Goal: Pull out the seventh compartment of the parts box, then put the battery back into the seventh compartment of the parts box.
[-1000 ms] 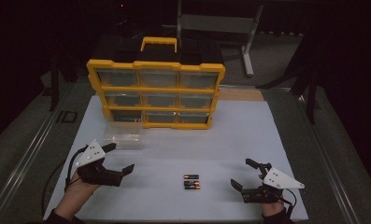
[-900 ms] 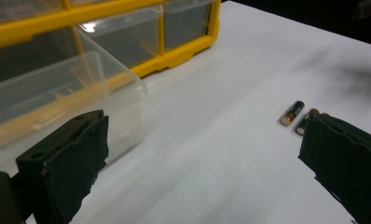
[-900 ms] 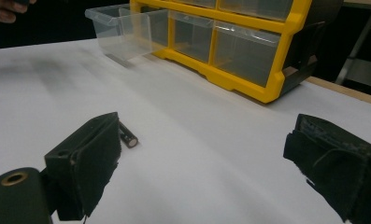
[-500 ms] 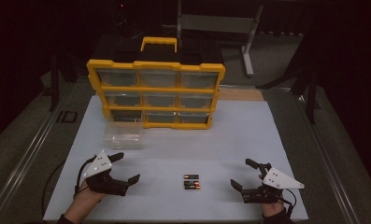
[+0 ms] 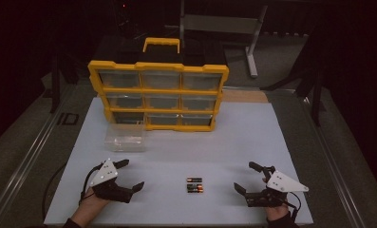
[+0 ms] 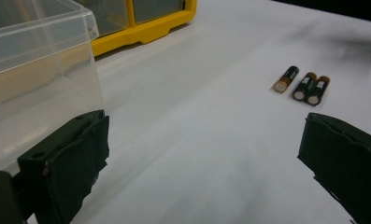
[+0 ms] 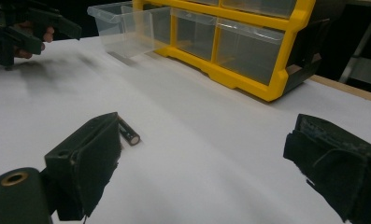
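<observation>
Table (image 5: 252, 142): white surface, lit against a dark room.

Organizer (image 5: 158, 95): yellow frame with a yellow handle on top, standing upright at the far middle of the table. 3 rows of 3 clear drawers; the bottom-left slot looked dark. It also showed at the top of the left gripper view (image 6: 141, 21) and the right gripper view (image 7: 248, 42).

Bin (image 5: 125, 137): 1 clear plastic drawer, out on the table just in front of the organizer's bottom-left corner. In the left gripper view it stood close behind the left jaw (image 6: 33, 79); whether they touched could not be told. In the right gripper view it sat far back, beside the organizer (image 7: 127, 28).

Batteries (image 5: 194, 185): 3 dark cells with copper-coloured ends, lying on the table near its front edge, between the 2 grippers. In the left gripper view 2 lay touching side by side and 1 just apart (image 6: 304, 85). In the right gripper view 1 cell peeked out behind the left jaw (image 7: 128, 133).

Left gripper (image 5: 124, 175): held in a hand at the front left, jaws spread wide, nothing between them, low over the table.

Right gripper (image 5: 247, 178): held at the front right, jaws likewise spread wide and empty, pointing toward the batteries.
</observation>
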`<state>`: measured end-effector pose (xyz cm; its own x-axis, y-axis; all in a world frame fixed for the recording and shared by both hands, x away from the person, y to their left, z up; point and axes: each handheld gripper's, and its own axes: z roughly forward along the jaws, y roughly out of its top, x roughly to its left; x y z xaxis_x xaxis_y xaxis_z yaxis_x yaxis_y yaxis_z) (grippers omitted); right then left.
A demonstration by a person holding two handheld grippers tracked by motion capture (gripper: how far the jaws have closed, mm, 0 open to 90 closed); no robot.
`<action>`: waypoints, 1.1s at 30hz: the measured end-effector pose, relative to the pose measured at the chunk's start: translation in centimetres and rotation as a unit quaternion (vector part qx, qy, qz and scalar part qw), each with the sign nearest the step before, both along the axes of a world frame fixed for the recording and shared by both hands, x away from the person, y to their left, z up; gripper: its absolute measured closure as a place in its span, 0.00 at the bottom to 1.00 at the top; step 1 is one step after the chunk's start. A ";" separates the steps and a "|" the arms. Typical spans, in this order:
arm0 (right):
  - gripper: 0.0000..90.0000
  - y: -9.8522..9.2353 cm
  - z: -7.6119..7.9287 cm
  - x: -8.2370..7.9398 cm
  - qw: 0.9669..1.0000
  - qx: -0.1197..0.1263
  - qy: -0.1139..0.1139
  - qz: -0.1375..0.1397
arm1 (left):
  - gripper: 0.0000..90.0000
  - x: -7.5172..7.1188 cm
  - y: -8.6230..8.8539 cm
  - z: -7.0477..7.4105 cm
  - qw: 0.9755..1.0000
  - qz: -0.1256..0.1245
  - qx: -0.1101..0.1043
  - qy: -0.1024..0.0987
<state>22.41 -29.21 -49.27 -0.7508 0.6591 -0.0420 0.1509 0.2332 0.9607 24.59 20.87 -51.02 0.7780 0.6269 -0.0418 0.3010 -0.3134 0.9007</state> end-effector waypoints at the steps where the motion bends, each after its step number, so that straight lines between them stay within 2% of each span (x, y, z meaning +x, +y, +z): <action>1: 0.10 0.0 0.0 0.0 1.000 0.000 0.000 0.000 | 0.01 0.0 0.0 -0.1 1.000 -0.001 0.003 -0.002; 21: 0.10 0.0 -0.1 0.1 1.000 -0.001 0.004 0.001 | 0.01 0.0 -0.3 -0.2 1.000 0.005 0.013 0.004; 23: 0.10 0.0 -0.1 0.1 1.000 -0.002 0.004 0.000 | 0.01 0.0 -0.2 -0.2 1.000 0.003 0.017 -0.005; 27: 0.10 0.0 -0.1 0.1 1.000 -0.001 0.004 0.000 | 0.01 -0.1 -0.2 -0.2 1.000 -0.003 0.009 -0.005; 33: 0.10 0.1 0.0 0.0 1.000 -0.002 0.004 -0.001 | 0.00 -0.2 -0.4 0.0 1.000 -0.002 0.013 0.012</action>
